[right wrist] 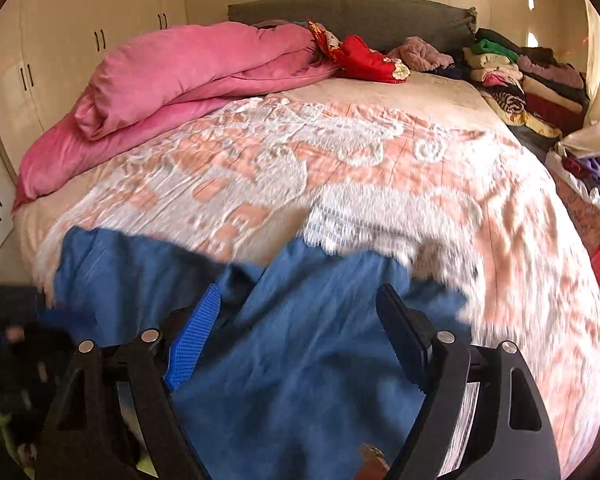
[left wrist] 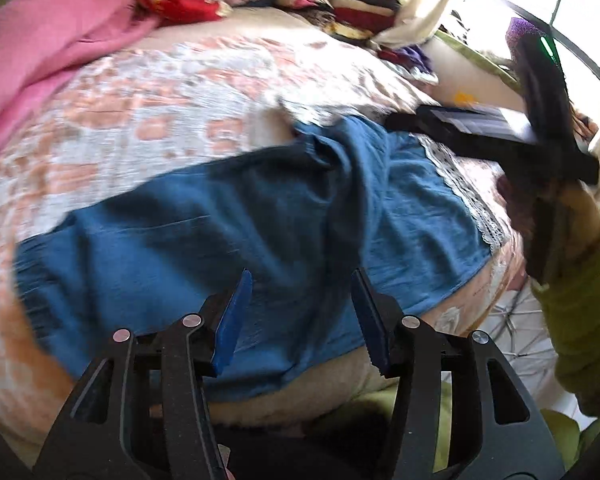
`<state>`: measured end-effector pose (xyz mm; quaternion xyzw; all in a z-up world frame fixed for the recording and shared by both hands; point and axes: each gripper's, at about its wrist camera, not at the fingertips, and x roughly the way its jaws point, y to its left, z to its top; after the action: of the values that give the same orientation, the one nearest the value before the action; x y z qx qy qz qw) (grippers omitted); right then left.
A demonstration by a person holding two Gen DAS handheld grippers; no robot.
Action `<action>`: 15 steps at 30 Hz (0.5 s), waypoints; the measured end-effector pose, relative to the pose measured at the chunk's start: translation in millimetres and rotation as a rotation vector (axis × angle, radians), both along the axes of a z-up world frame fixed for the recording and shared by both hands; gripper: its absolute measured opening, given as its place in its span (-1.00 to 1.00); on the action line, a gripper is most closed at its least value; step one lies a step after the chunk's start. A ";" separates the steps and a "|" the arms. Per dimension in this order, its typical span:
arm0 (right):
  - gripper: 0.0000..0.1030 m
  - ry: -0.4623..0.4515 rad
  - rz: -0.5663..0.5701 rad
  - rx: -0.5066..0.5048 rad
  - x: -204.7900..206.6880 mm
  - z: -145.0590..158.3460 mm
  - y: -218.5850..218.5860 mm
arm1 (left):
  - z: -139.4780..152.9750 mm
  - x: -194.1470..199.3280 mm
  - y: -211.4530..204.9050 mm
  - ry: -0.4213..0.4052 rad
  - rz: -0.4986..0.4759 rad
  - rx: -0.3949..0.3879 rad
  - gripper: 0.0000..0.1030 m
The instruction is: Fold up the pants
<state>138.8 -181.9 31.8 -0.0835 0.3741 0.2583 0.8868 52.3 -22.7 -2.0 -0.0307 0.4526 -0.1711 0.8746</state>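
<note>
The left gripper (left wrist: 300, 312) is seen released above the near edge of the bed, its blue-padded fingers (left wrist: 233, 322) spread apart with nothing pinched between them; only the cloth lying below is seen through the gap. The right gripper (right wrist: 300, 340) is likewise released, its fingers (right wrist: 194, 344) set wider apart and empty, and it is also seen from the left wrist view at the right of the scene, gripped by a hand (left wrist: 572, 216) in a yellow-green sleeve (left wrist: 580, 320). The blue pants (left wrist: 228, 224) are spread flat across the near part of the bed, on a peach and white patterned bedspread (right wrist: 340, 168), with the fabric wrinkled and partly doubled over near the middle. A white lace-trimmed edge (left wrist: 464, 196) is seen just beside the right end of the pants. At the far left a pink duvet (right wrist: 172, 76) is heaped, and a red garment (right wrist: 364, 60) lies to its right, close to the grey headboard (right wrist: 348, 12). Stacks of folded clothes (right wrist: 524, 80) are piled at the far right corner of the bed. White cupboard doors (right wrist: 80, 40) are seen beyond the bed on the left. Both views are blurred.
</note>
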 end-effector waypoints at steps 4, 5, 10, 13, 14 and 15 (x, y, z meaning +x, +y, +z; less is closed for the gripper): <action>0.54 0.013 0.008 -0.042 34.6 -7.2 24.3 | -18.0 19.9 -18.4 0.058 -0.026 -0.024 -0.18; 0.54 0.028 0.009 -0.056 45.9 -12.1 31.8 | -20.8 23.0 -20.8 0.068 -0.028 -0.029 -0.18; 0.54 0.073 -0.023 -0.126 88.0 -35.0 59.8 | -42.5 34.8 -29.8 0.113 -0.002 -0.032 -0.18; 0.54 0.107 -0.077 -0.180 115.0 -57.0 71.1 | -49.6 33.2 -37.8 0.106 -0.011 0.005 -0.18; 0.50 0.111 -0.091 -0.194 121.6 -62.6 72.9 | -50.3 32.1 -40.1 0.099 -0.015 0.019 -0.18; 0.47 0.111 -0.102 -0.206 125.8 -66.5 73.4 | -50.6 30.7 -42.3 0.091 -0.019 0.032 -0.18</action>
<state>264.7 -108.6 -34.7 -0.1404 0.4510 0.1774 0.8634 82.9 -65.1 -52.6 -0.0202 0.4950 -0.1707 0.8517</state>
